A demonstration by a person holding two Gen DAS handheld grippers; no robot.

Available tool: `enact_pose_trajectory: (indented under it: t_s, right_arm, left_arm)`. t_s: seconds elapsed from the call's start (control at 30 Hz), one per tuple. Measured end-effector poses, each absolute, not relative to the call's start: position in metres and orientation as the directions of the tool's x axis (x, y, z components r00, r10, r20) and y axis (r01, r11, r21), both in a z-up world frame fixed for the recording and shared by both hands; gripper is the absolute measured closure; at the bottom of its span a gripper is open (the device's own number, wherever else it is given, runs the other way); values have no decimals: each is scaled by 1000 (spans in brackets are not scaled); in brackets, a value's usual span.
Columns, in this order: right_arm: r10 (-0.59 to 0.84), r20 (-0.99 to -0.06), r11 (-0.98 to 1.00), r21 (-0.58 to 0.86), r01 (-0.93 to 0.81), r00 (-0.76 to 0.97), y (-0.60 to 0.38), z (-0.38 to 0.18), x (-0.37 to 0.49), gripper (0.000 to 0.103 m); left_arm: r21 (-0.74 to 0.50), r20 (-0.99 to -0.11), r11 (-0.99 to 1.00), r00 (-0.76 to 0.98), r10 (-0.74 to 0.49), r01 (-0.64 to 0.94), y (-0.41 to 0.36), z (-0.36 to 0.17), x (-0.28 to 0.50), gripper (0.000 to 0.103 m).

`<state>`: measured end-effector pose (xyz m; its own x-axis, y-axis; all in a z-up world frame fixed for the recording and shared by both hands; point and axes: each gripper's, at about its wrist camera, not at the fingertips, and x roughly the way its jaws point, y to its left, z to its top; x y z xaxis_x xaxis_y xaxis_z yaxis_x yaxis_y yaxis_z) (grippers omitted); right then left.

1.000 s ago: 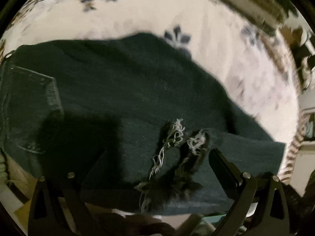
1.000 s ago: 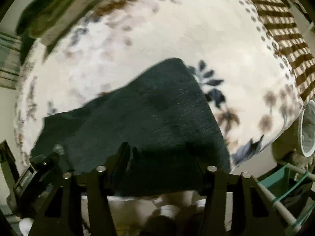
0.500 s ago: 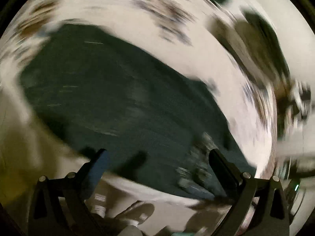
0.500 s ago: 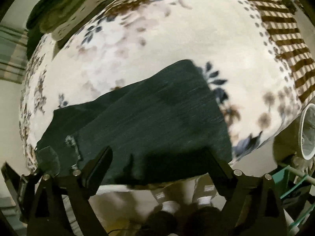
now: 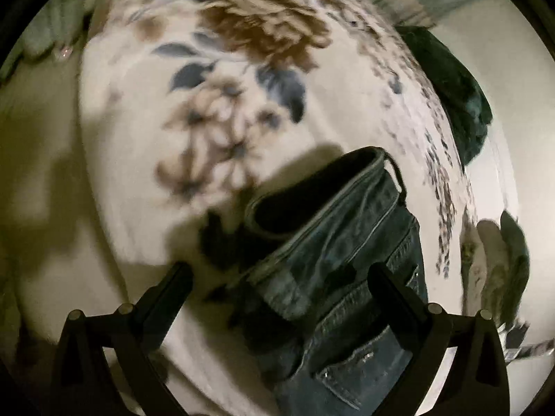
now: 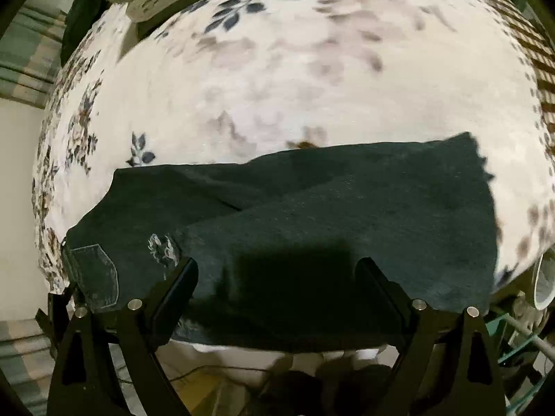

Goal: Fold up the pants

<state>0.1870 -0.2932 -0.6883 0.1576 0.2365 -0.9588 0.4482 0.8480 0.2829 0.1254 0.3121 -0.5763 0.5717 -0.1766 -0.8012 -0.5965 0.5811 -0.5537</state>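
Pants (image 6: 312,215) folded at bed (image 6: 295,79) near edge | both claws released, clear blanket beyond

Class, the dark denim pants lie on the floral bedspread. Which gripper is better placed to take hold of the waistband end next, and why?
Probably the left gripper: the waistband of the dark denim pants lies just ahead of its open jaws. The right gripper, open, faces the legs' middle.

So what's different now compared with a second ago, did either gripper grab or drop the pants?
The right gripper has just opened its jaws wide and pulled back; nothing sits between them. The left gripper swung from the frayed hem end to the waistband end of the pants, open throughout, now hovering over the waistband. The pants stay folded on the floral blanket.
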Motion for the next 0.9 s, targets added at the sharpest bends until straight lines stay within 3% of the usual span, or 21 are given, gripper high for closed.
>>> enact_pose_trajectory:
  t_s: [0.13, 0.17, 0.2, 0.27, 0.3, 0.47, 0.73, 0.9]
  right_arm:
    - [250, -955, 846, 295, 444, 158, -280, -694, 195, 9]
    - [249, -956, 850, 293, 438, 158, -277, -694, 197, 9]
    - [247, -956, 855, 292, 429, 159, -275, -694, 198, 9]
    - [241, -957, 863, 287, 416, 159, -272, -693, 200, 9]
    - [241, -957, 864, 288, 414, 163, -272, -692, 201, 9]
    - [241, -953, 851, 299, 431, 184, -283, -689, 199, 9]
    - [278, -934, 805, 355, 476, 226, -321, -679, 177, 9]
    - [282, -920, 775, 387, 501, 273, -358, -663, 156, 9]
  left_arm:
    - [-574, -772, 585, 618, -151, -573, 315, -574, 126, 0]
    - [-578, -762, 585, 632, -140, -568, 315, -573, 127, 9]
    - [-570, -760, 598, 638, -123, -564, 314, -571, 130, 38]
    - [-522, -781, 639, 618, -91, -565, 308, -569, 141, 68]
    - [-526, -773, 640, 629, -85, -560, 309, -565, 140, 73]
    - [-516, -744, 694, 664, -72, -503, 299, -533, 130, 85]
    - [-463, -645, 828, 761, -71, -315, 237, -430, 121, 89]
    - [-463, -596, 869, 787, -160, -173, 170, -380, 110, 90]
